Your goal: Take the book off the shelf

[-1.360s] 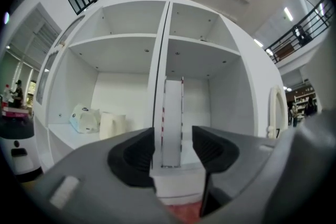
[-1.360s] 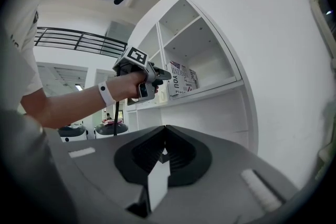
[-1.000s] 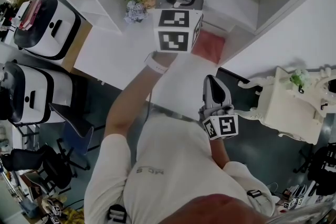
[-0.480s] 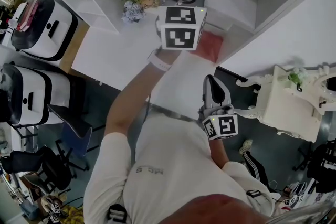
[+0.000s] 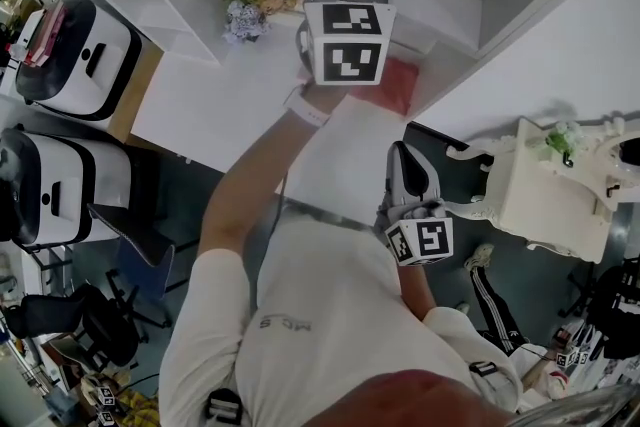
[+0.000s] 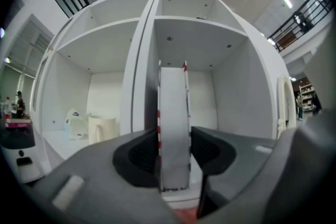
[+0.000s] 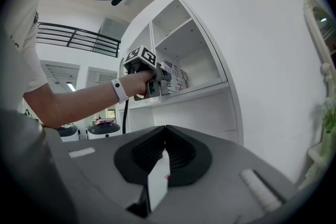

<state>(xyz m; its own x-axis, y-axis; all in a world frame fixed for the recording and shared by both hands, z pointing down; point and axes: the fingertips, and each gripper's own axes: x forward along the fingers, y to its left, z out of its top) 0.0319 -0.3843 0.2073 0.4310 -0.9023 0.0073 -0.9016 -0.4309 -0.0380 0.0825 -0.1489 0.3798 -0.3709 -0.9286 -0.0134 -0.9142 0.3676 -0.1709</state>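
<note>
Closing in over the last second, the left gripper (image 6: 174, 155) has drawn its jaws onto the book (image 6: 173, 107), and in the head view its marker cube (image 5: 350, 43) has edged closer to the shelf (image 6: 210, 44). Both pads now press on the book's covers, one on each side, with the page edge facing the camera. The book stands upright near the left wall of its shelf bay, its foot on the board and red marks along its cover edges. The gripper points level into the bay.

The next bay to the left holds a cup (image 6: 102, 128) and, beside it, a white pack (image 6: 73, 124). Below the shelf, a pink cloth (image 5: 398, 85) lies on a lower ledge, with flowers (image 5: 238, 15) further left.

The right gripper (image 7: 164, 150) hangs low by the person's torso, well apart from the shelf. Its jaws meet at the tips. A small white piece shows in the hollow behind them; what it is cannot be told. Its camera looks up at the left hand (image 7: 140, 81) holding the other gripper to the book.

A leg in striped trousers (image 5: 492, 290) has come into view at the lower right, near a white stand (image 5: 545, 200).
</note>
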